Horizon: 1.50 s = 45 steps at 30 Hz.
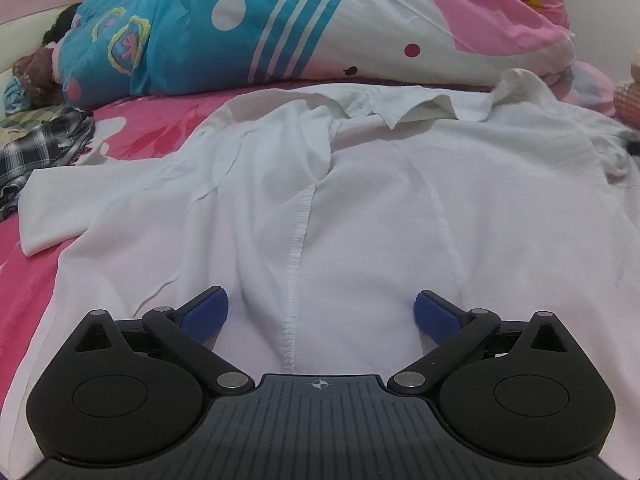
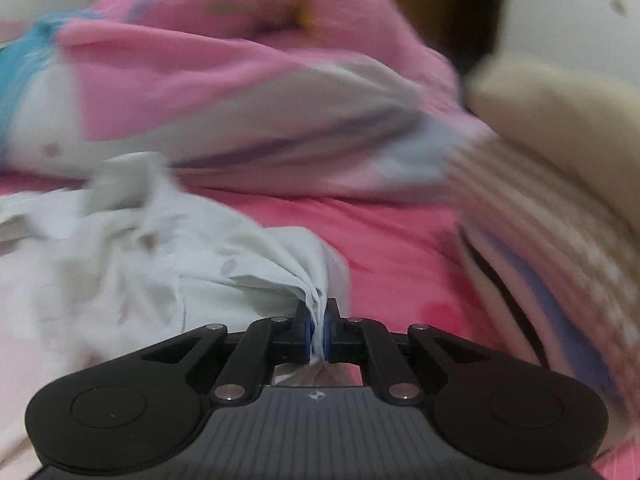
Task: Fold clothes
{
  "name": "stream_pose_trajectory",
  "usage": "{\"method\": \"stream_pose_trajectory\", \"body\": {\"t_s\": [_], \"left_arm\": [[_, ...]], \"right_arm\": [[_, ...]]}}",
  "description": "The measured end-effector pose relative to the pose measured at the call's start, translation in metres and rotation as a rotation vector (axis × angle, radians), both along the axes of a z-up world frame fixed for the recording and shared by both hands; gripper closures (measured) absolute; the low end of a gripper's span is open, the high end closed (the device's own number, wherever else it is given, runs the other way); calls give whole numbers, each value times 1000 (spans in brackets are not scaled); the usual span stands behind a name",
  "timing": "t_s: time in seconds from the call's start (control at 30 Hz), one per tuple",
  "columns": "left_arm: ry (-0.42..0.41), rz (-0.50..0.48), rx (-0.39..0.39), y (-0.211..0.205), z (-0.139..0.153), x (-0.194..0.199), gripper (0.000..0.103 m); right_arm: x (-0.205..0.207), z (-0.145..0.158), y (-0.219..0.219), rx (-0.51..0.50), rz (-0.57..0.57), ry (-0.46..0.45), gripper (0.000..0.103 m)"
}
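Shirt (image 1: 360, 208) lies mostly flat, not folded. My right claw (image 2: 318, 332) pinches its bunched edge; my left claw (image 1: 320, 316) gapes wide, empty.

No legible text or labels.

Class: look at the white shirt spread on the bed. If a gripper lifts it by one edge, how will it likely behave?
Probably floppy: the white shirt bunches into pleats inside the shut right gripper. Likely light, since its creased collar holds shape. It may drag across the pink bedsheet.
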<state>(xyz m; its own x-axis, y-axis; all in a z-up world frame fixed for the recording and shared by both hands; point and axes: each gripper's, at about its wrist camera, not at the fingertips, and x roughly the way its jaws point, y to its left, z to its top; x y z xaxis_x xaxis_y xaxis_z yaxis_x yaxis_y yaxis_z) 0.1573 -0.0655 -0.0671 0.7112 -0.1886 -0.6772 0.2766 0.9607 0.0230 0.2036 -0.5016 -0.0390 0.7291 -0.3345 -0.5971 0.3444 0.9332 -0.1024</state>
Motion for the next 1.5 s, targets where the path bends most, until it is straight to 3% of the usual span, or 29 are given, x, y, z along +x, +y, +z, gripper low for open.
{"method": "stream_pose_trajectory", "body": {"t_s": [0.1, 0.17, 0.27, 0.3, 0.37, 0.47, 0.57, 0.77, 0.83, 0.93, 1.0, 1.03, 1.07, 1.23, 1.43, 1.47, 1.5], "left_arm": [[2, 2, 1, 1, 0, 1, 1], [5, 1, 2, 1, 0, 1, 0], [8, 2, 1, 1, 1, 2, 0], [8, 2, 0, 1, 1, 1, 0], [10, 2, -7, 3, 2, 1, 0], [12, 2, -24, 7, 4, -1, 0], [14, 8, -52, 13, 10, -6, 0], [20, -7, -96, 24, 29, -29, 0], [19, -40, -98, 27, 36, -45, 0], [29, -90, -115, 31, 41, -71, 0], [39, -110, -160, 38, 40, -86, 0], [44, -119, -182, 41, 39, -94, 0], [49, -129, -205, 45, 39, -102, 0], [78, -148, -288, 67, 36, -126, 0], [-15, -50, -219, 104, 46, -141, 0], [-27, -14, -210, 110, 47, -141, 0], [-33, 23, -208, 118, 48, -140, 0]], "right_arm": [[0, -18, -30, 56, -113, 18, 94], [-5, -21, -45, 115, -154, -7, 78], [-30, 0, -53, 175, -196, -56, 52], [-44, 10, -54, 195, -193, -85, 49], [-83, 33, -55, 263, -181, -163, 33], [-147, 52, -53, 451, -134, -237, 26], [-187, 50, -42, 583, -85, -206, 26], [-223, 12, 2, 613, -60, -91, 27], [-229, 0, 11, 644, -45, -100, 27], [-234, -14, 15, 670, -30, -117, 41], [-239, -20, 14, 667, -36, -120, 62], [-244, -16, 17, 648, -54, -135, 81], [-250, -12, 19, 629, -73, -149, 90], [-278, 8, 34, 534, -166, -222, 91], [-312, 32, 51, 417, -277, -308, 87], [-316, 37, 57, 392, -278, -319, 86], [-313, 43, 74, 354, -207, -319, 86]]}}
